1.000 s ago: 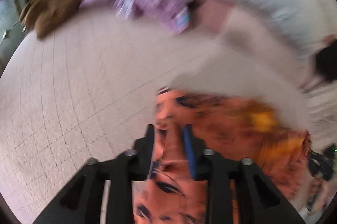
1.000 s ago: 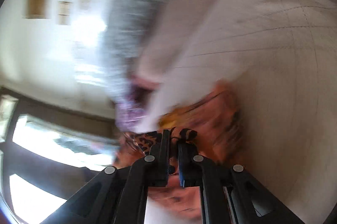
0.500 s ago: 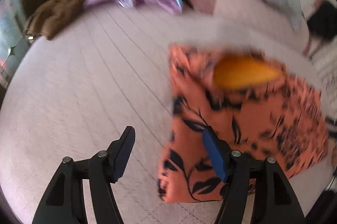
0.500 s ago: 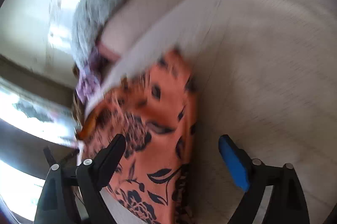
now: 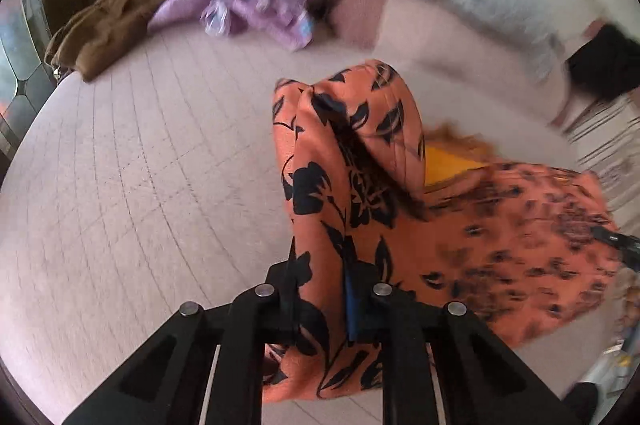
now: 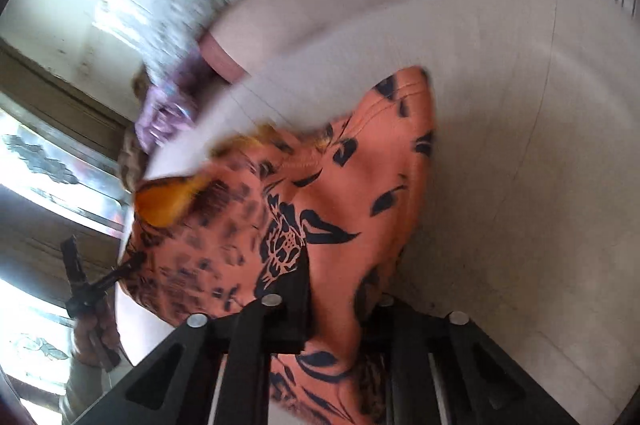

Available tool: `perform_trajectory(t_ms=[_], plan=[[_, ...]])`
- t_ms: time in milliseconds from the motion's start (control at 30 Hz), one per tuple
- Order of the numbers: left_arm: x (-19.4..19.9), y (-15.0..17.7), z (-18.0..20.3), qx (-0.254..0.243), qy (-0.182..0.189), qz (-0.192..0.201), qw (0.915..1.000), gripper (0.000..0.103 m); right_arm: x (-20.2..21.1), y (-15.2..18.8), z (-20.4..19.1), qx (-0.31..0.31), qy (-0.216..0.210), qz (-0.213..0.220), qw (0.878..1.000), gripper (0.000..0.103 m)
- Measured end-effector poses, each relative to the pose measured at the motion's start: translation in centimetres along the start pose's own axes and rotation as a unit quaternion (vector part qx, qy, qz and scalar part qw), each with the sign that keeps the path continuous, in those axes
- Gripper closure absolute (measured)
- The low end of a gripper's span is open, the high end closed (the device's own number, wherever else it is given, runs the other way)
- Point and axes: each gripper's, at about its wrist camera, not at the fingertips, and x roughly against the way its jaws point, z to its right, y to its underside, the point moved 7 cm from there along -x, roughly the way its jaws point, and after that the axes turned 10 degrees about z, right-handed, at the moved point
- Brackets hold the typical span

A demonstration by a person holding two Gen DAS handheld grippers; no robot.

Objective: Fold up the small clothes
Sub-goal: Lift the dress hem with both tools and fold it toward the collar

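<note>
Pinkish quilted bed [image 5: 120,185] | orange floral garment [image 5: 360,185] centre frame, lifted off bed | left claw [image 5: 320,301] just closed, clamped on hem | right claw [image 6: 340,305] just closed, clamped on opposite edge | likely raising for next fold

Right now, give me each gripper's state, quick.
Left gripper: just closed, fingers clamped on the orange floral garment.
Right gripper: just closed, clamped on the same garment.
</note>
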Motion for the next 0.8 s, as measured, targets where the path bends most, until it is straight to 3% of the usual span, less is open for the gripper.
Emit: perform_trajectory(t_ms=[100, 133, 200, 233, 267, 300, 400, 533, 600, 633, 700, 800], plan=[[3.4, 2.4, 2.0, -0.004, 0.013, 0.009, 0.9999, 0.083, 4.3, -1.5, -0.2, 0.025, 0.007, 0.022, 0.999, 0.098], [3.2, 3.8, 2.2, 0.000, 0.010, -0.002, 0.9999, 0.078, 5.7, -1.5, 0.3, 0.030, 0.006, 0.017, 0.999, 0.098], [0.7, 7.3, 1.7, -0.004, -0.008, -0.034, 0.9994, 0.073, 6.4, -0.8, 1.7, 0.040, 0.012, 0.002, 0.999, 0.094], [-1.0, 9.0, 0.8, -0.009, -0.030, -0.055, 0.9980, 0.065, 6.1, -0.1, 2.9, 0.036, 0.014, 0.000, 0.999, 0.094], [-2.4, 10.4, -0.4, -0.007, -0.054, -0.077, 0.9956, 0.059, 5.2, 1.1, 4.6, 0.016, 0.013, -0.008, 1.000, 0.085], [-2.4, 10.6, -1.0, 0.016, -0.036, -0.054, 0.9977, 0.056, 4.2, 2.2, 6.3, -0.006, 0.020, -0.020, 1.000, 0.081], [-0.2, 8.9, -2.0, 0.040, -0.043, -0.034, 0.9977, 0.052, 2.9, 4.8, 10.8, -0.058, 0.056, -0.026, 0.996, 0.079], [1.2, 4.6, -1.6, -0.046, -0.074, 0.034, 0.9956, 0.045, 4.1, 3.3, 11.5, -0.068, 0.032, 0.024, 0.997, 0.071], [0.0, 3.3, -0.1, -0.075, -0.053, 0.031, 0.9953, 0.045, 3.2, 1.5, 10.8, -0.068, 0.023, 0.030, 0.997, 0.052], [-0.5, 3.1, 0.4, -0.085, -0.045, 0.027, 0.9950, 0.045, 2.4, 1.0, 10.4, -0.067, 0.024, 0.028, 0.997, 0.036], [-2.1, 2.7, 2.1, -0.131, -0.028, 0.014, 0.9909, 0.045, 1.4, 0.3, 10.6, -0.061, 0.031, 0.022, 0.997, 0.035], [-4.6, 2.8, 3.0, -0.196, -0.047, -0.008, 0.9795, 0.045, -0.5, 0.0, 10.3, -0.063, 0.019, 0.010, 0.998, 0.035]])
